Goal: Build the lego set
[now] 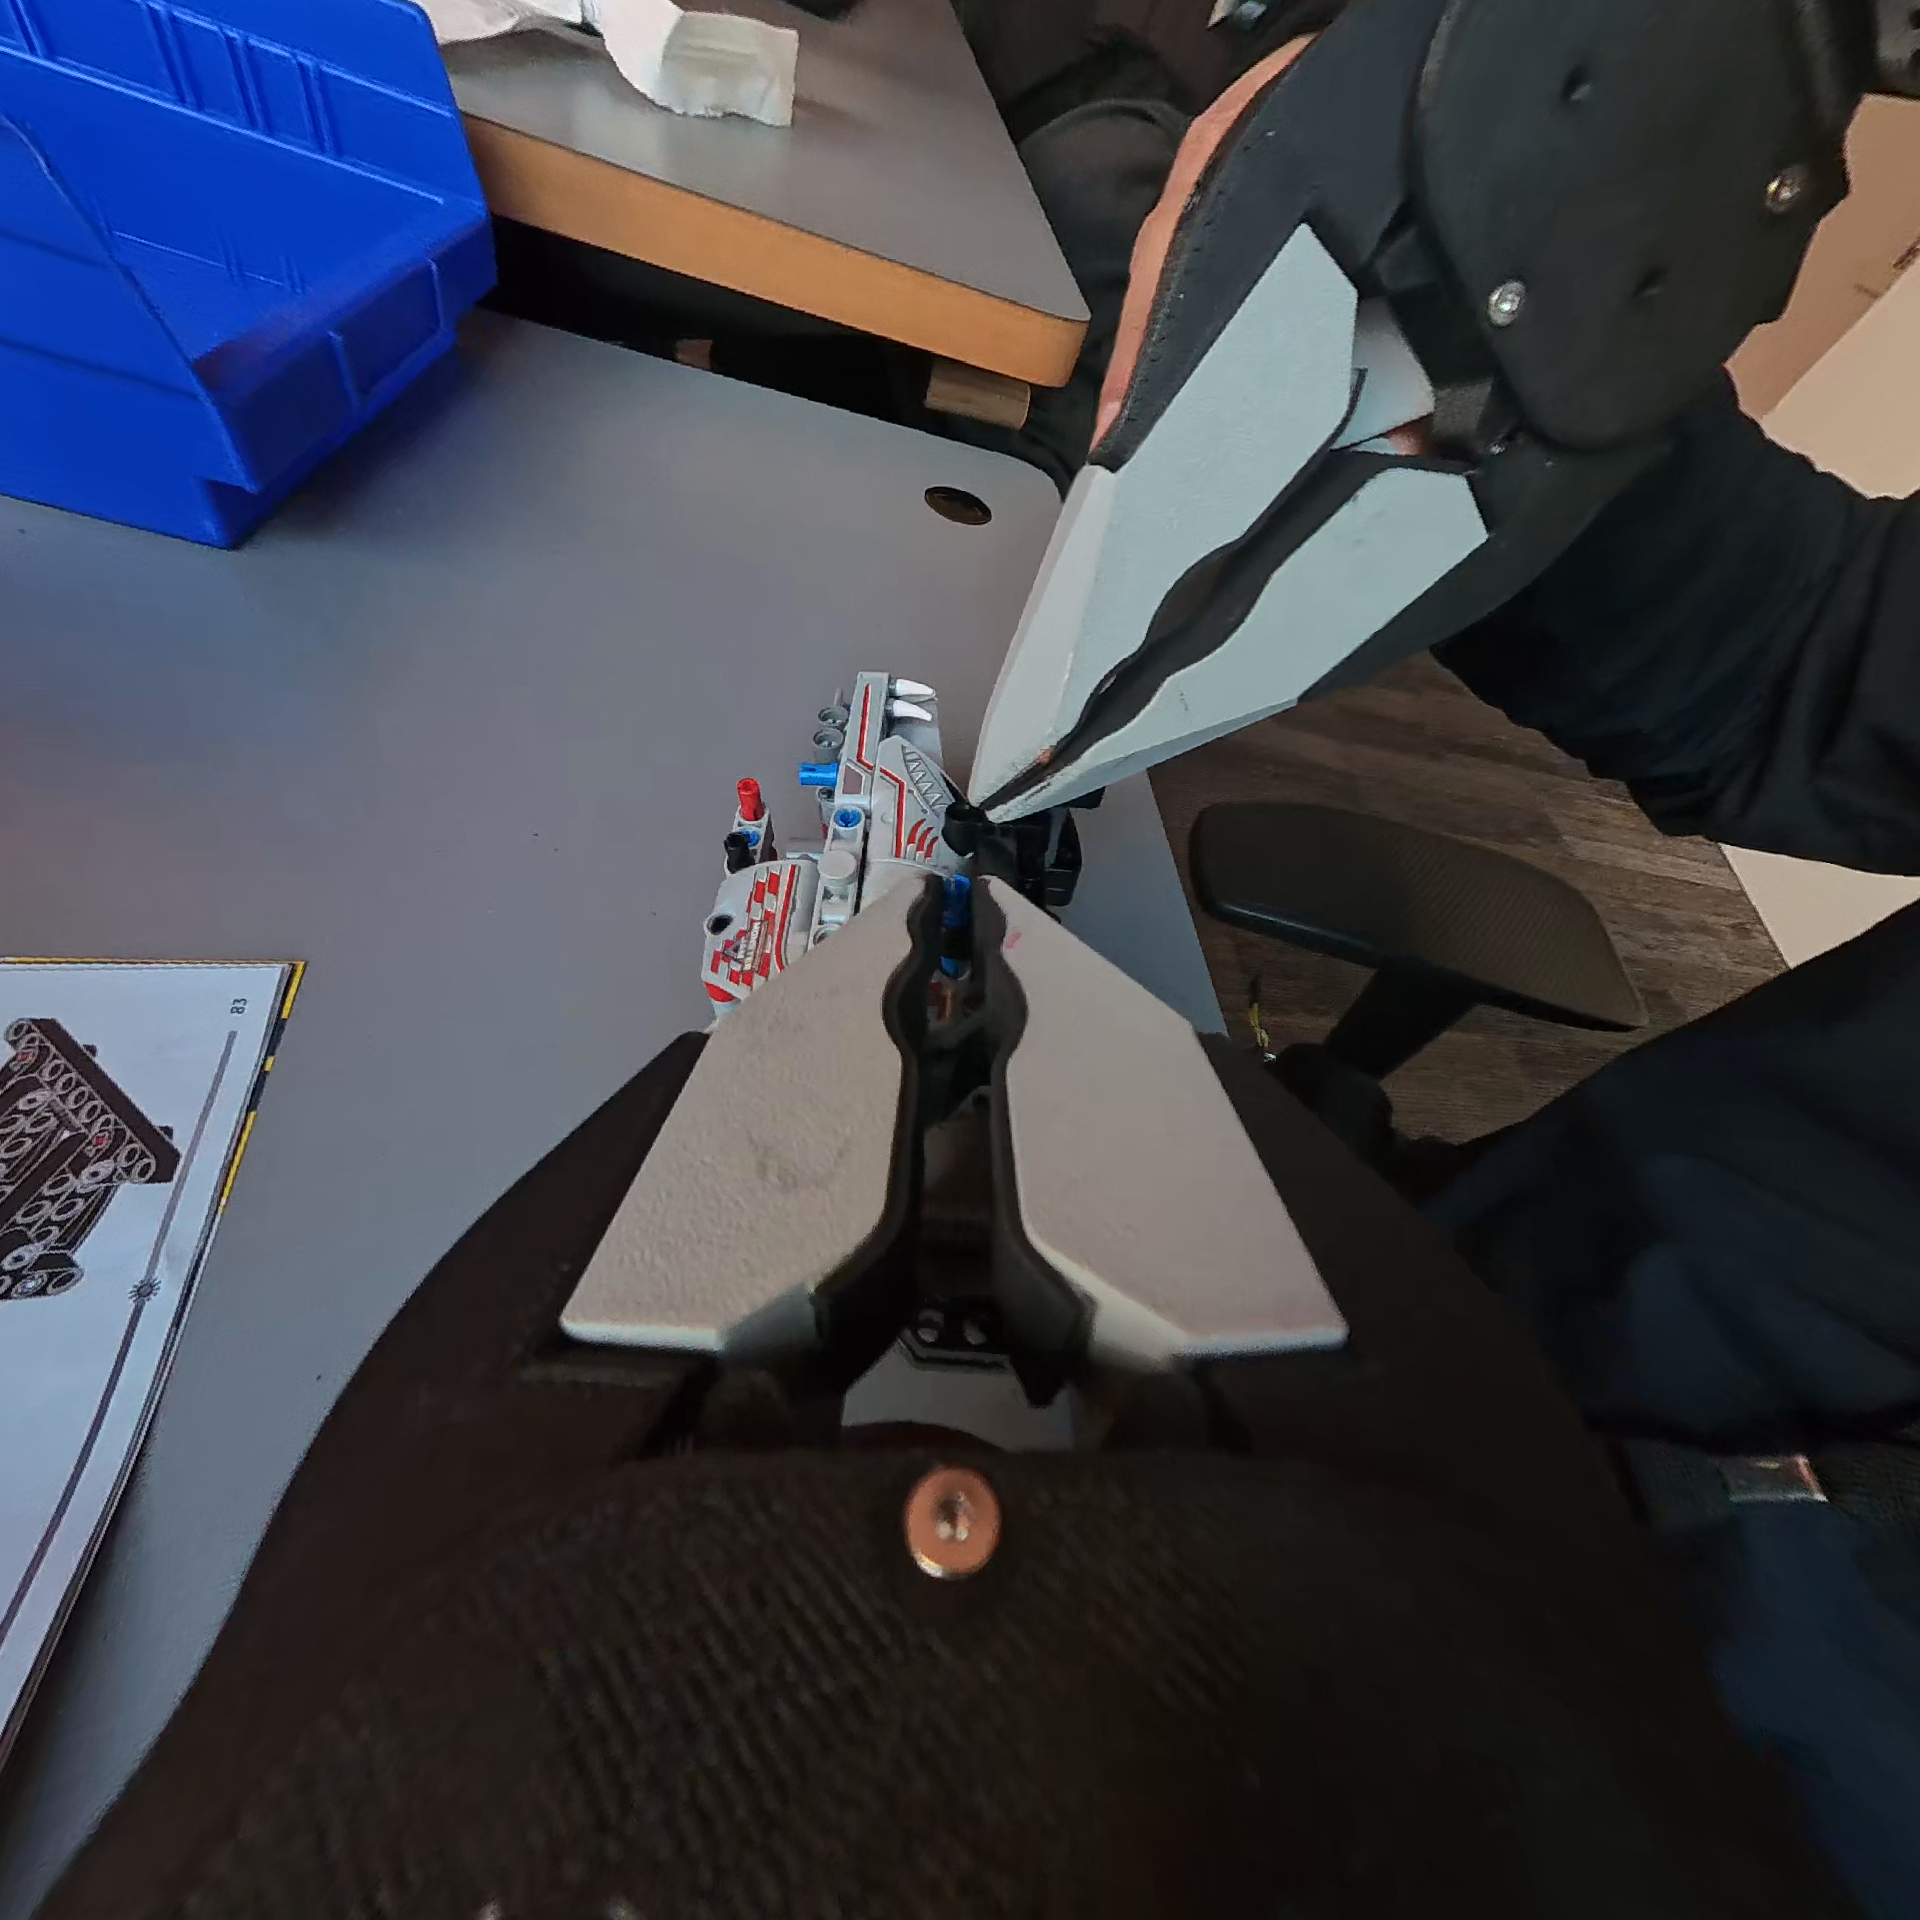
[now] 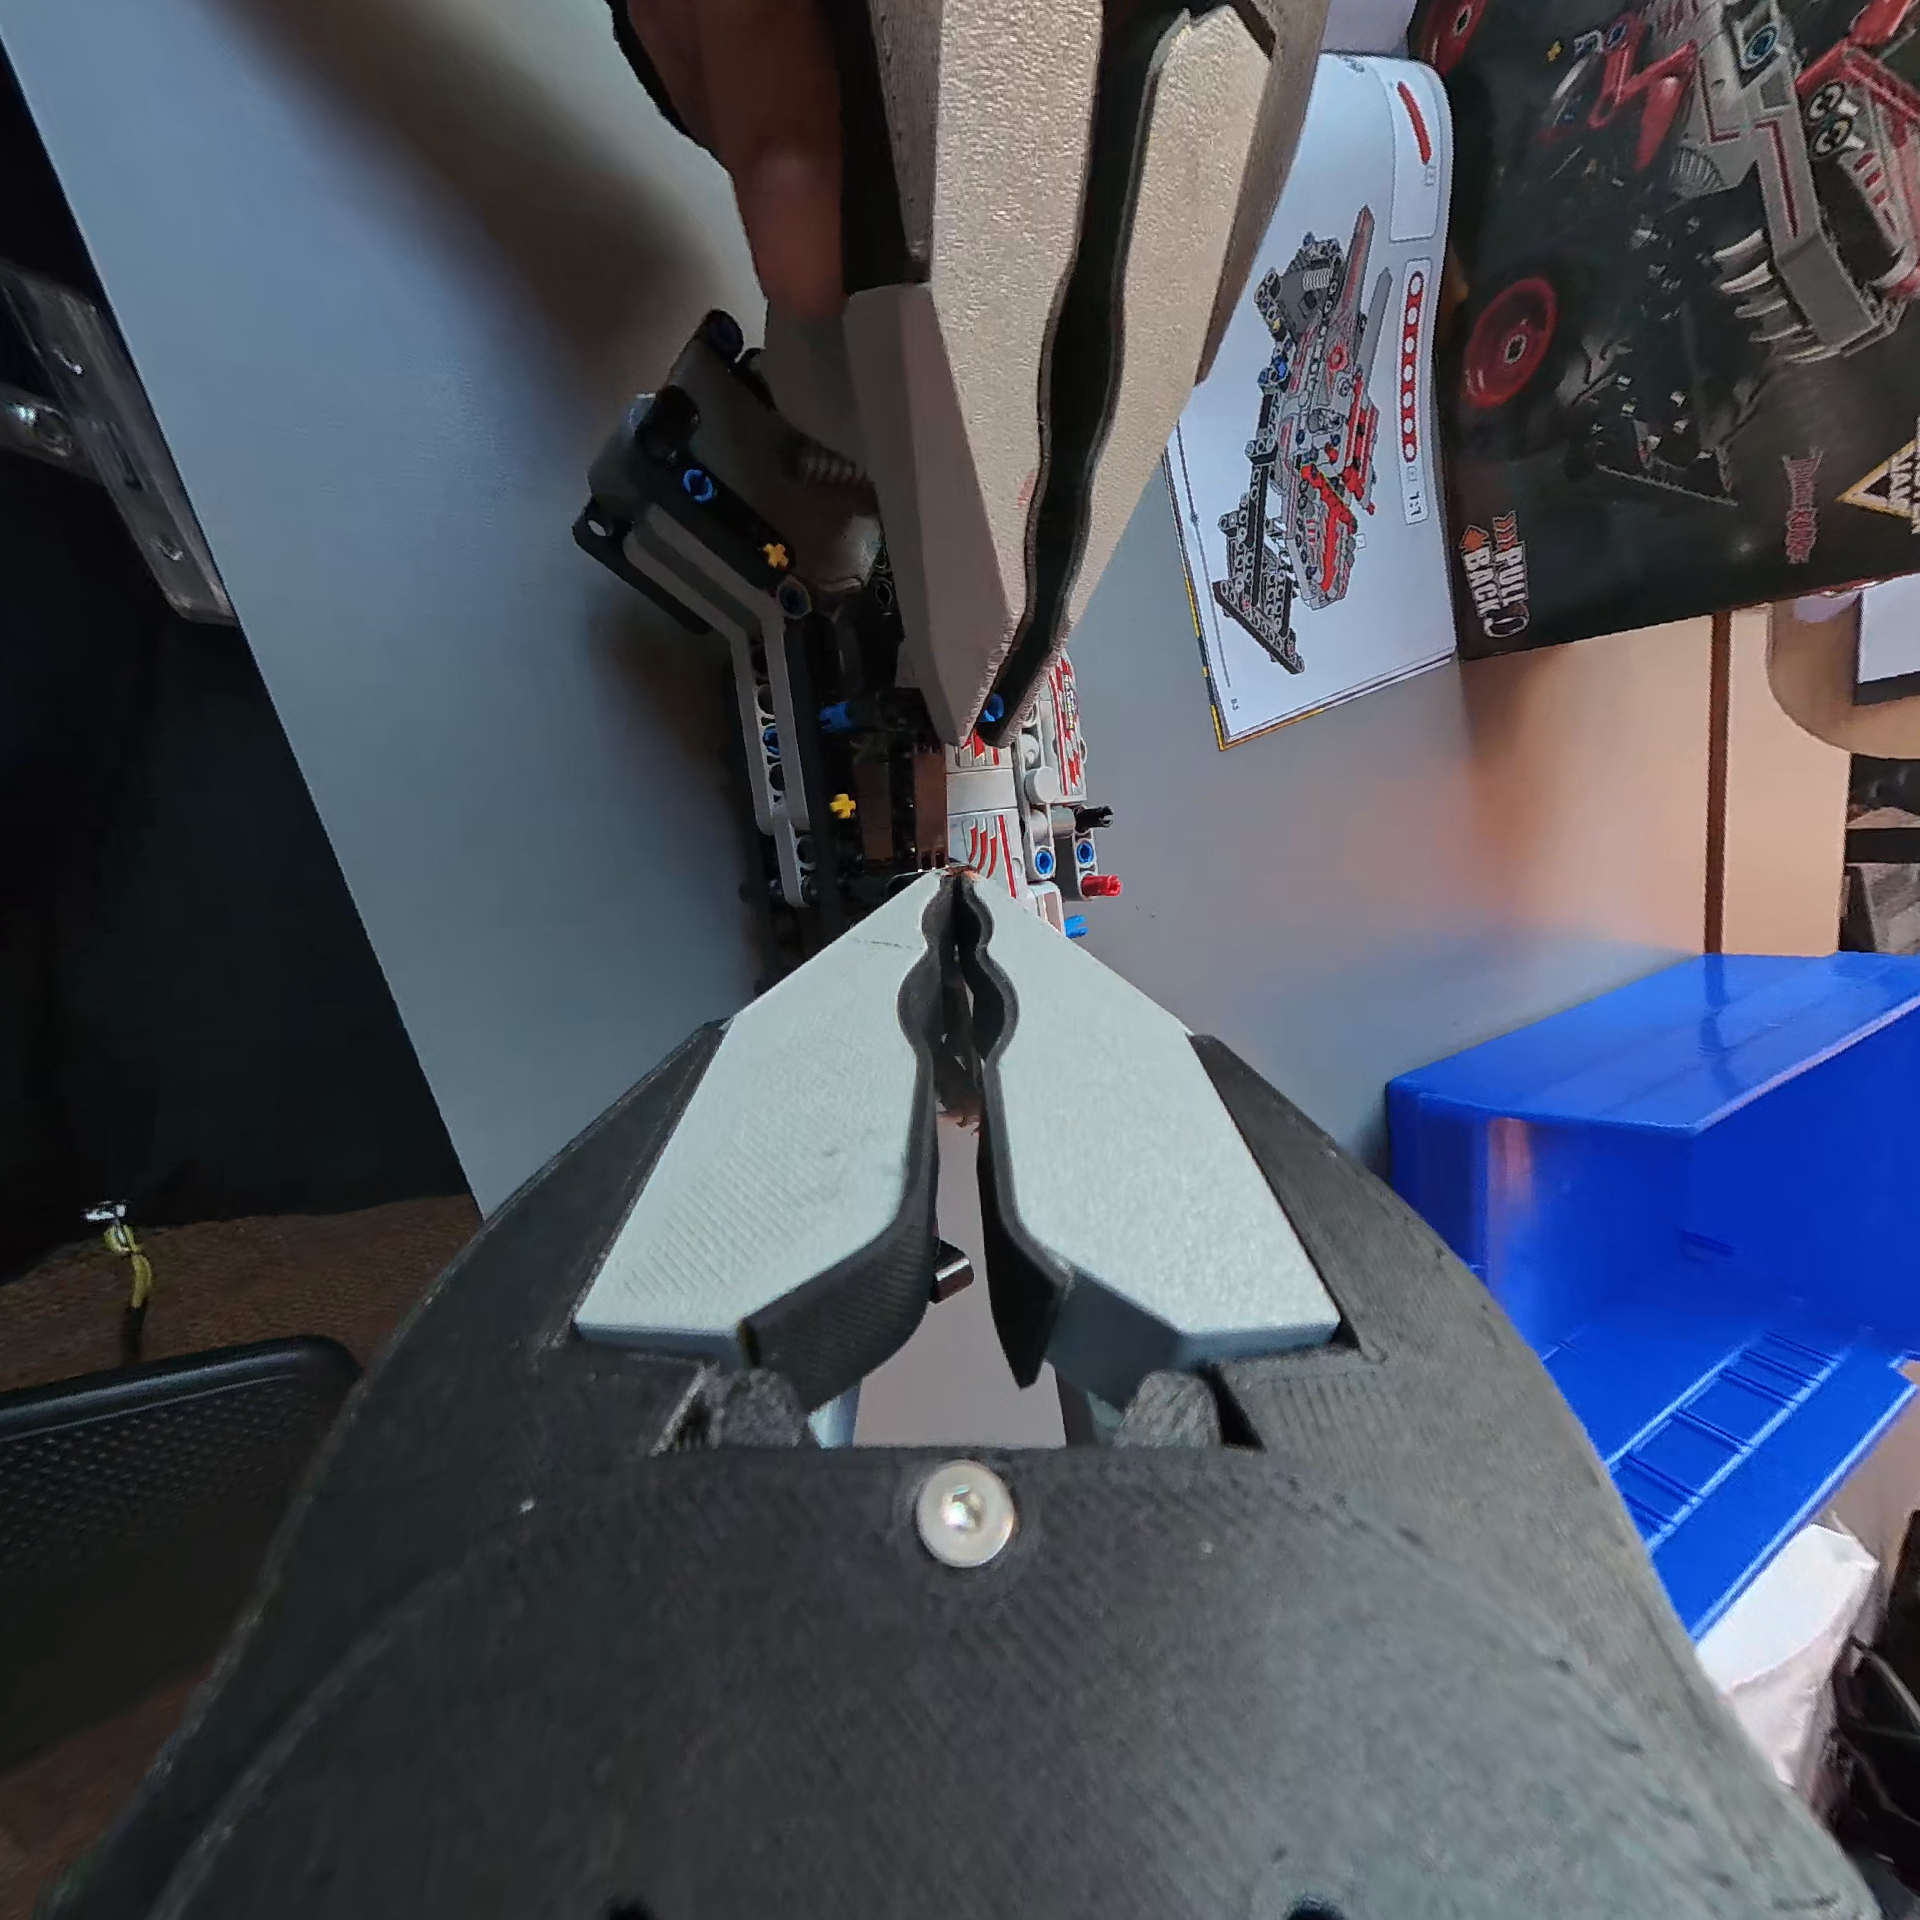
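Left tongs (image 1: 954, 894) grip the model (image 1: 831, 852) by a blue pin; right tongs (image 1: 971, 810), closed on a black pin, meet it from beyond.

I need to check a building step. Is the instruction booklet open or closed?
Open. The instruction booklet lies flat on the table, showing a printed page with a model diagram.

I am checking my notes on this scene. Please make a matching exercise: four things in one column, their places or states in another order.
1. blue bin
2. instruction booklet
3. left gripper
4. right gripper

A. pinches a small black part
B. lies open on the table
C. closed on the lego model, at a blue pin
D. stands at the table's far left

Pairs: 1-D, 2-B, 3-C, 4-A
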Available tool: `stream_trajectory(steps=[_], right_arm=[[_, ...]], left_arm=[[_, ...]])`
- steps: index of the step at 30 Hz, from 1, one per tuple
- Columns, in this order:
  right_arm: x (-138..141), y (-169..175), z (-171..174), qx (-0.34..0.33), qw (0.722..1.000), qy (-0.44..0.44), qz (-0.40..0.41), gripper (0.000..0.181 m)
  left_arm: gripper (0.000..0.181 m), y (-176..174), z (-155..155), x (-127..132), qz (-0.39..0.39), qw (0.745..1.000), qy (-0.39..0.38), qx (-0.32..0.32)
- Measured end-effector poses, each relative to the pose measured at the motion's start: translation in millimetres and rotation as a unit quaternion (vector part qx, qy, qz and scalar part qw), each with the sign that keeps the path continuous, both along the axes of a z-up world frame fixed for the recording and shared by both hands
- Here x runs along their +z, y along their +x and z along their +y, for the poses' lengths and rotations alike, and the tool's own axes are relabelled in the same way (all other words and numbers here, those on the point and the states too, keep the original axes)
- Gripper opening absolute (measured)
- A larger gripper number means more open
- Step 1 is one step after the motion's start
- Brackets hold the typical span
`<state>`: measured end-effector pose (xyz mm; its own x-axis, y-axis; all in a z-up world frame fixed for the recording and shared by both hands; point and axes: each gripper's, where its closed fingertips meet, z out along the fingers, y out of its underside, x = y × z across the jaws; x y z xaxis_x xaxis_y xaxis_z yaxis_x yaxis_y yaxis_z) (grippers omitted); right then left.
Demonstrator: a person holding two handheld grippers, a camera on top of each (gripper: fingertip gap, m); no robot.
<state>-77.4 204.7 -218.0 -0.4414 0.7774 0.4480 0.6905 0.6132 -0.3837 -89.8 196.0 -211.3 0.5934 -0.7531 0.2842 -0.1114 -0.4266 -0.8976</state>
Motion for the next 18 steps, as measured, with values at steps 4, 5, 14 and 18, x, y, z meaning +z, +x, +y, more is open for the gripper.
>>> stream_trajectory(steps=[4,5,14,18], right_arm=[[-0.1,-0.1,-0.5,0.004,1.0,0.018,-0.007,0.0],[-0.1,0.0,-0.5,0.006,1.0,0.024,-0.009,0.0],[0.5,0.0,-1.6,0.013,0.998,0.06,-0.01,0.0],[3.5,1.1,2.2,0.002,0.997,0.072,-0.008,0.0]], left_arm=[[0.002,-0.1,-0.9,-0.6,0.02,0.999,0.027,-0.006],[0.002,-0.2,-1.0,-0.7,0.026,0.999,0.035,-0.006],[0.002,0.4,-3.0,-0.5,0.04,0.996,0.076,-0.013],[0.002,0.7,-4.2,-0.4,0.04,0.996,0.084,-0.017]])
